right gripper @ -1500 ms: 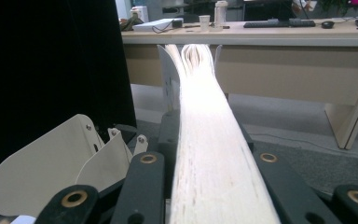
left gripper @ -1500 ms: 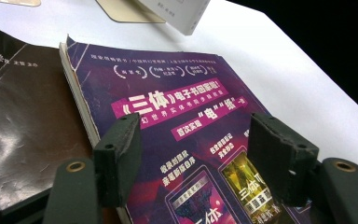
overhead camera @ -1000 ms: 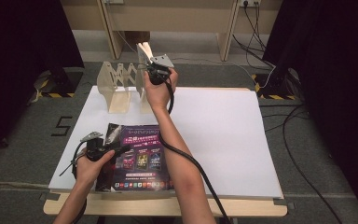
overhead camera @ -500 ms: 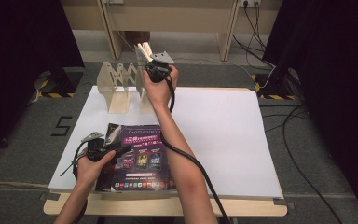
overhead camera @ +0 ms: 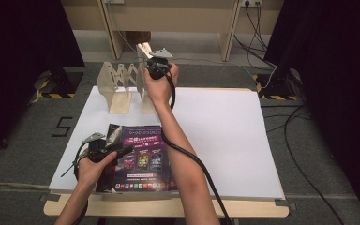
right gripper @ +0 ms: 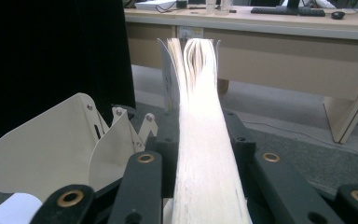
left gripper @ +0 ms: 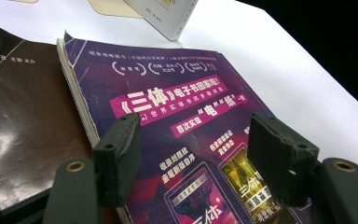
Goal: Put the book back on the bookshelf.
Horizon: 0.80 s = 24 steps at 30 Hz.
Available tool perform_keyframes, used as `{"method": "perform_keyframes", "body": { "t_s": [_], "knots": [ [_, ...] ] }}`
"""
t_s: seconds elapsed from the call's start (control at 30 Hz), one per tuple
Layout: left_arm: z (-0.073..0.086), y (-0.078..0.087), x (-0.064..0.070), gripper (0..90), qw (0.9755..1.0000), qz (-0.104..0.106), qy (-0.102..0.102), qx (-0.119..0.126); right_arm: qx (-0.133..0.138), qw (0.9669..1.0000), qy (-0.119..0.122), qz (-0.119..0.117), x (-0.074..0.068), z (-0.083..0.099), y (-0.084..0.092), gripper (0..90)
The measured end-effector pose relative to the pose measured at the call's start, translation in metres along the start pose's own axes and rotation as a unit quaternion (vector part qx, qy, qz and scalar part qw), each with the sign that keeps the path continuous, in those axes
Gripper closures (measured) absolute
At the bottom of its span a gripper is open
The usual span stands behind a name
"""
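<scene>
Purple, glossy and flat on the white table [overhead camera: 225,140]: the paperback with the purple cover [overhead camera: 143,157] lies at the near edge, on top of a dark brown glossy book [left gripper: 23,116] whose cover sticks out beside it. The left gripper [overhead camera: 104,151] hovers right over that purple cover, jaws standing wide with nothing between the pads, just print showing through the gap. It sits where it sat a second ago.

Now look beyond the purple paperback, toward the far edge. The right gripper [overhead camera: 151,60] is up at the beige folding book rack [overhead camera: 122,84], and it has a pale, cream-paged book [right gripper: 205,140] between its jaws, fore-edge upward, the pages fanning a little at the far end. The jaws have just been closing, after springing wider for an instant, and the pads now press both sides of the block. Compared with the frames from a second ago the hand has barely shifted; book and gripper sit at the same spot above the rack's right-hand end.

My read: that was a re-grip, a quick loosen and squeeze to seat the book better before lowering it between the rack's rounded dividers [right gripper: 46,149]. The book looks not yet settled in a slot. The purple paperback under the left gripper seems next in line.
</scene>
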<state>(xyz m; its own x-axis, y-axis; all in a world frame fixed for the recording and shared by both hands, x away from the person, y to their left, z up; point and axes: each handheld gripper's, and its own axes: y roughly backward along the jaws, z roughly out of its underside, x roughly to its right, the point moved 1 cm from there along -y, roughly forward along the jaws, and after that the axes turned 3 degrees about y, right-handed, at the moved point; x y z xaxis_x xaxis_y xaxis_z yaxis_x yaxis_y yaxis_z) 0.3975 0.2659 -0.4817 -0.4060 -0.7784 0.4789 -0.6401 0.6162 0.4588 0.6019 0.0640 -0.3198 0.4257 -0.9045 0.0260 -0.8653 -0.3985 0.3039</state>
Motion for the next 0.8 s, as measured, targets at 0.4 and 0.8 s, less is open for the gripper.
{"method": "perform_keyframes", "body": {
  "t_s": [0.4, 0.8],
  "knots": [
    [-0.001, 0.002, -0.003, 34.6, 1.0, -0.001, 0.002, 0.004, 0.042, 0.9983, -0.021, 0.035, -0.004, 0.01, 0.004, 74.4],
    [-0.001, 0.003, -0.002, 34.5, 1.0, -0.002, 0.001, 0.005, 0.037, 0.9992, -0.008, 0.015, -0.004, 0.007, 0.005, 65.4]
  ]
}}
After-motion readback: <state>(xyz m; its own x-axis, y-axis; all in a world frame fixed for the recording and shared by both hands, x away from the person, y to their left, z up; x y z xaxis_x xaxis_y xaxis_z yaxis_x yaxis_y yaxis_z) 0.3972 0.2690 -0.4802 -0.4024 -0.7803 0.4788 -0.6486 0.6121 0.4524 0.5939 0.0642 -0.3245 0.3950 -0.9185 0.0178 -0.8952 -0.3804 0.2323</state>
